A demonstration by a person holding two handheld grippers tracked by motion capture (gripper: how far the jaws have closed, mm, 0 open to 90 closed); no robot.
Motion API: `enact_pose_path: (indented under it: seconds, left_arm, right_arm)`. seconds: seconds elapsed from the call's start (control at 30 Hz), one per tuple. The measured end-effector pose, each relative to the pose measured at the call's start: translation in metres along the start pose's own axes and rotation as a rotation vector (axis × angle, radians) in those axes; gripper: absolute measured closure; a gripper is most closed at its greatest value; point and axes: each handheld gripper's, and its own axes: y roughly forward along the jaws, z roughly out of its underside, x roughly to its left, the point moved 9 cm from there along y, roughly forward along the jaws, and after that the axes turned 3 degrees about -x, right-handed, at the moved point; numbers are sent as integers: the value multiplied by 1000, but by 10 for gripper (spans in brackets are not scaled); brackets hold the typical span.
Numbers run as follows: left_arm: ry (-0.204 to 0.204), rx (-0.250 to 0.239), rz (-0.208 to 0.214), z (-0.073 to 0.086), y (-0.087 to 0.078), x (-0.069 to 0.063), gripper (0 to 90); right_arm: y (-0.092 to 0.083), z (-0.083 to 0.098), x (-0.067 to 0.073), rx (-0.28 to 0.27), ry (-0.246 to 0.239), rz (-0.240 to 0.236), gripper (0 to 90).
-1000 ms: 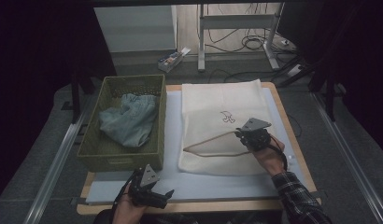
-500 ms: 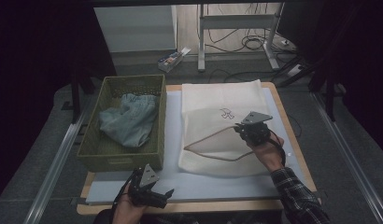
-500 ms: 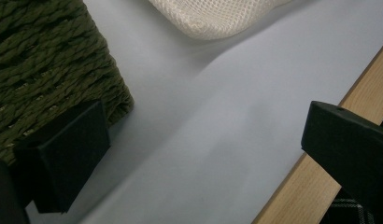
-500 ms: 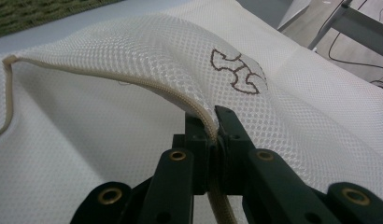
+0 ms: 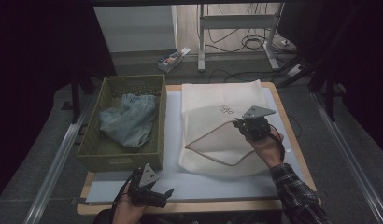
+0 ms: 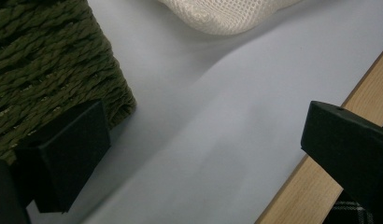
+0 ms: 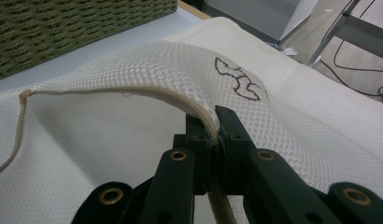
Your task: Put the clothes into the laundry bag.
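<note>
A cream mesh bag with a brown embroidered mark lies flat on the pale mat. My right gripper is shut on the bag's piped opening edge and holds that flap lifted over the lower layer. The piping curves off to the left in the right gripper view. My left gripper rests open near the table's front edge, just right of the green woven basket; nothing is between its jaws. A light blue garment lies crumpled inside the basket.
The pale mat covers a wooden table whose bare edge runs past my left gripper. Beyond the table's far side stand a metal-legged desk, loose cables and a small box on the floor.
My right gripper has carried the bag's opening edge farther from the person, lifting the flap wider. The left gripper has stayed put.
</note>
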Motion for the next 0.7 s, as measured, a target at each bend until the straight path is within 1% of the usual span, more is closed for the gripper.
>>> enact_pose_path:
  seconds: [0.33,0.7]
  left_arm:
    - [0,-2,-3,0,0,1,14]
    - [1,-1,-5,0,0,1,15]
  right_arm:
    - [0,-7,-3,-7,22,-7,833]
    - [1,-19,-5,-25,44,-22,835]
